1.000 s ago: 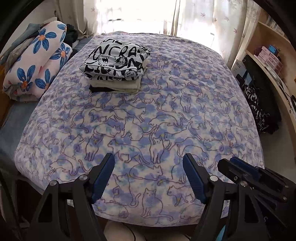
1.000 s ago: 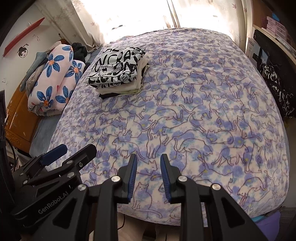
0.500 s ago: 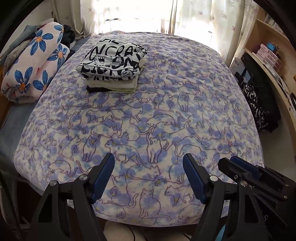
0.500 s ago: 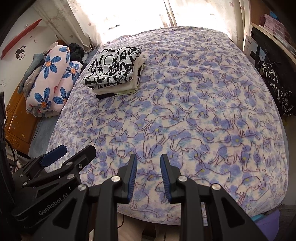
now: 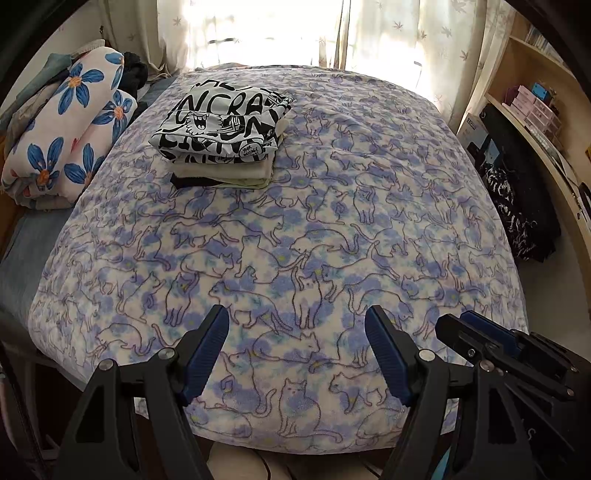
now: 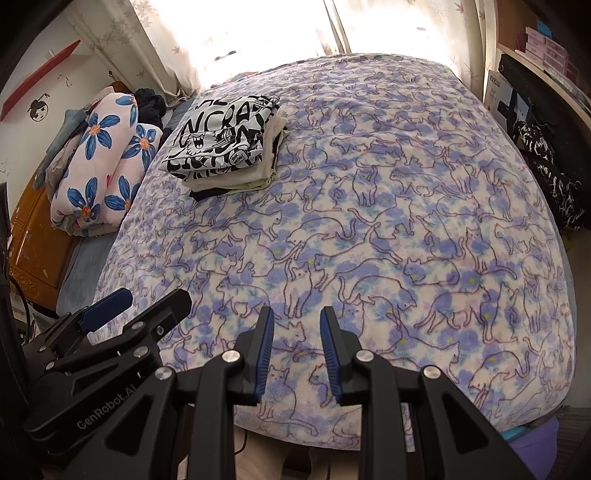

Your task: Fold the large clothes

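A stack of folded clothes, topped by a black-and-white printed garment, lies on the far left part of the bed. The bed is covered by a purple cat-print blanket. My left gripper hovers over the bed's near edge, wide open with only blanket behind its fingers. My right gripper hovers beside it over the same edge, jaws a narrow gap apart and holding nothing. Each gripper shows at the other view's lower corner: the right gripper, the left gripper.
A rolled floral quilt lies left of the bed, next to an orange wooden cabinet. Wooden shelves and a black patterned bag stand on the right. Curtains hang behind the bed.
The right wrist view has drifted slightly over the bed. Both grippers' jaws stand as before and the stack has not moved.
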Tool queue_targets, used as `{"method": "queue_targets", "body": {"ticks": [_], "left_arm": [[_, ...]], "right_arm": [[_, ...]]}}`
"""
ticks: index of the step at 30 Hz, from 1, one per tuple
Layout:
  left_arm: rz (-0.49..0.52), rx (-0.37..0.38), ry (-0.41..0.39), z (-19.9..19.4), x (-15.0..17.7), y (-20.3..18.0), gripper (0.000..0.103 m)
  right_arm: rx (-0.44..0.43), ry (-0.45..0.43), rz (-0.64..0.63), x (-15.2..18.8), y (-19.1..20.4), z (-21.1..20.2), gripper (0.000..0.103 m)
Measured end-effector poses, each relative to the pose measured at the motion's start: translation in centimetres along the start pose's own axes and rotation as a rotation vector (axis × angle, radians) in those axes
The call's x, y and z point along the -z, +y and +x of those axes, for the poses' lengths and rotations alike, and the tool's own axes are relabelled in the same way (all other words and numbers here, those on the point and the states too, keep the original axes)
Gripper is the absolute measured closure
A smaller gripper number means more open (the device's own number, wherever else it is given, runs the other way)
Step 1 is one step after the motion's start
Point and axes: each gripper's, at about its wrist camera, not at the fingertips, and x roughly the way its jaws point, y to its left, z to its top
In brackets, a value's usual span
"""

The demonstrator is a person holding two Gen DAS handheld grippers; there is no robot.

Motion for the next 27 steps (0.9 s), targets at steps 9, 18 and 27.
{"method": "queue_targets", "body": {"ticks": [9, 18, 27], "left_arm": [[-0.001, -0.002, 0.001, 0.10, -0.06, -0.20, 0.028], [-0.004, -0.005, -0.001, 0.14, -0.12, -0.43, 0.028], [-0.006, -0.005, 0.002, 0.20, -0.12, -0.43, 0.028]], "right_arm": [[0.000, 0.001, -0.003, -0.14, -0.16, 0.00, 0.077], [-0.004, 0.004, -0.006, -0.37, -0.30, 0.05, 0.077], [-0.003, 0.006, -0.006, -0.51, -0.40, 0.12, 0.077]]}}
